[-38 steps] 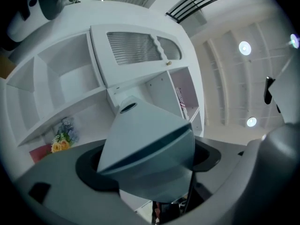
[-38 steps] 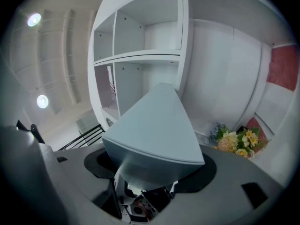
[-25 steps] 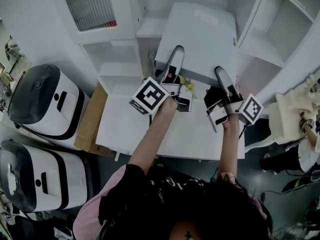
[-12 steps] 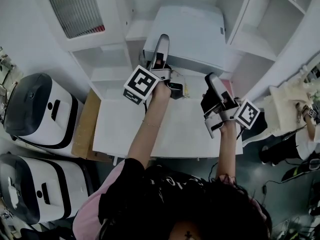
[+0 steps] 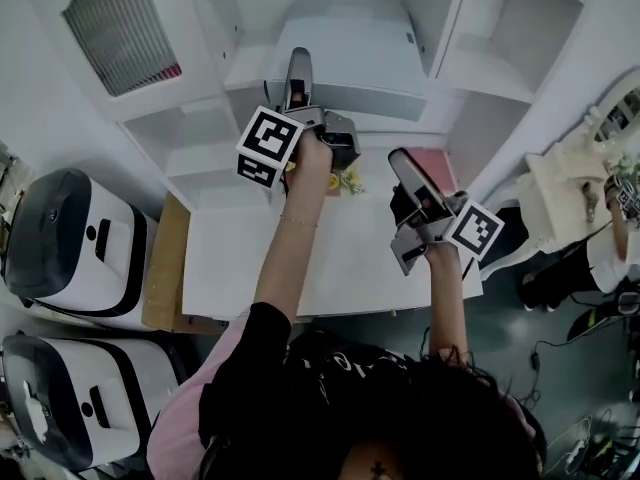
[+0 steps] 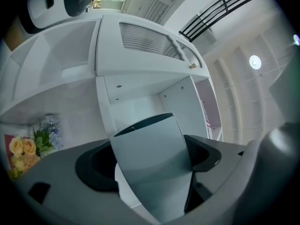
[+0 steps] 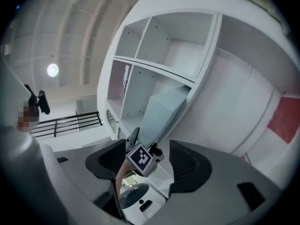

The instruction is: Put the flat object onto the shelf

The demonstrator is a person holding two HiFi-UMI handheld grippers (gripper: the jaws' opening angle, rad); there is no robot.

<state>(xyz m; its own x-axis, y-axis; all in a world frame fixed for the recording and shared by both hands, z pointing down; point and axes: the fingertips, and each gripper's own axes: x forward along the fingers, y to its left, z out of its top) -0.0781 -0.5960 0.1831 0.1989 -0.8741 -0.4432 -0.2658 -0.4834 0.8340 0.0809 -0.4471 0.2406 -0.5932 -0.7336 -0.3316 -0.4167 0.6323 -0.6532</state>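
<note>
Lifting with your left gripper, you are carrying the pale grey flat panel higher and farther back than a second ago, up against the white shelf unit. Its jaws are clamping the panel's near edge. Your right gripper, up at the panel's front edge a second ago, is now hanging apart from it over the white table, jaws spread around nothing. You are likely leaving the placing to the left alone.

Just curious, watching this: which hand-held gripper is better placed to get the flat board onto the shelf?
The left hand-held gripper: it is shut on the board, up at the shelf. The right hand-held gripper is open, empty and apart from the board.
</note>
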